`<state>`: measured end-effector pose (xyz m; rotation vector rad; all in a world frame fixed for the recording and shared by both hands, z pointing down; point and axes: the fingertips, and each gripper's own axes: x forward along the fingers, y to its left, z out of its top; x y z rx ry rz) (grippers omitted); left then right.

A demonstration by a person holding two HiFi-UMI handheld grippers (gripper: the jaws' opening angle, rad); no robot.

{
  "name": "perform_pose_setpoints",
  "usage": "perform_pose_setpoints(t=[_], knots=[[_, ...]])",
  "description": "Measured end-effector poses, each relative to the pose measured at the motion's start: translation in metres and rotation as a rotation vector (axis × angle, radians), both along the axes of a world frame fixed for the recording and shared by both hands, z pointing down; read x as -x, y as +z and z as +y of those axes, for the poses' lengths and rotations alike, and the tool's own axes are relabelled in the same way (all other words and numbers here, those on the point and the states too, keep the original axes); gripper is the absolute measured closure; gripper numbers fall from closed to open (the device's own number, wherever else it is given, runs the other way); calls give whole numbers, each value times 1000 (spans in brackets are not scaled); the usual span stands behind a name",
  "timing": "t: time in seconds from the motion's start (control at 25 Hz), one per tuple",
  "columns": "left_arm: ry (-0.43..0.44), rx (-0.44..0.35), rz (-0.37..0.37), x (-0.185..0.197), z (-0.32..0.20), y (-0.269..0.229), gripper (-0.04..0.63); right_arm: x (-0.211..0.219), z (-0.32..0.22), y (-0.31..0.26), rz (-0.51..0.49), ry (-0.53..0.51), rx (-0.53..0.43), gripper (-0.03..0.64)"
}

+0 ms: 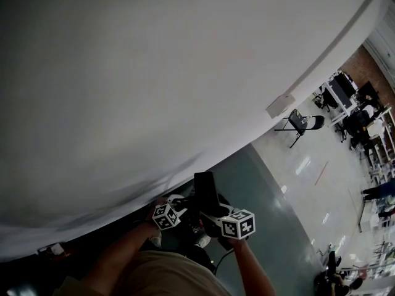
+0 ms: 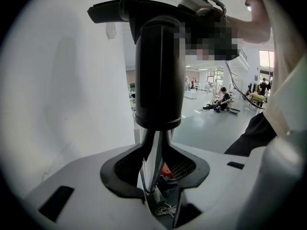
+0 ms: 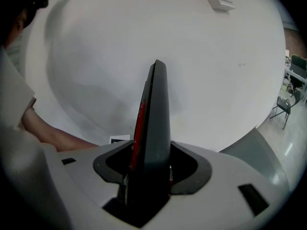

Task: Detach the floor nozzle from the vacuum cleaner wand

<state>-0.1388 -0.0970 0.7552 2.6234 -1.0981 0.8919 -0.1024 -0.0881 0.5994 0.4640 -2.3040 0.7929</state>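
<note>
In the head view both grippers meet low in the middle around a black vacuum part. My left gripper is on its left and my right gripper on its right. The left gripper view shows the wand, a black cylinder narrowing to a shiny stem that runs down into my left gripper, which is shut on it. A flat black nozzle piece caps the top. In the right gripper view my right gripper is shut on the floor nozzle, which stands edge-on, dark grey with a red strip.
A white wall fills most of the head view, with a small white wall plate. A black folding chair stands on the greenish floor, and desks with seated people are at the far right. My forearms reach in from below.
</note>
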Motion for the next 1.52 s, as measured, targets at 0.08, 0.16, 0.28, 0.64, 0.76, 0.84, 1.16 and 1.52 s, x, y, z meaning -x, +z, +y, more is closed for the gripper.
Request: perform_pose_setpoints(t=[0.08,0.16,0.28,0.64,0.76,0.84,1.16,1.52], knots=[[26,-1,-16,-2,0,0,437,1,8,-2,21,20,-43,383],[39,-2,-25,-2,2,-2,437,6,22,-5,68,10,-122,383],[46,-7,-22,0,5,-1,437,7,19,-5,61,-24,-94,383],[47,-8,-38,0,-3,0,437,10,17,-12,32,-27,-78,383],[44,-11,-29,5,-4,0,437,4,-3,-12,-75,48,43,397],[57,-8,-38,5,-6,1,437,4,-4,-13,-77,53,36,399],[57,-8,-38,7,-2,2,437,-1,-4,-11,-142,102,77,402],[67,-9,-41,9,3,2,437,5,7,-12,-102,80,20,402]])
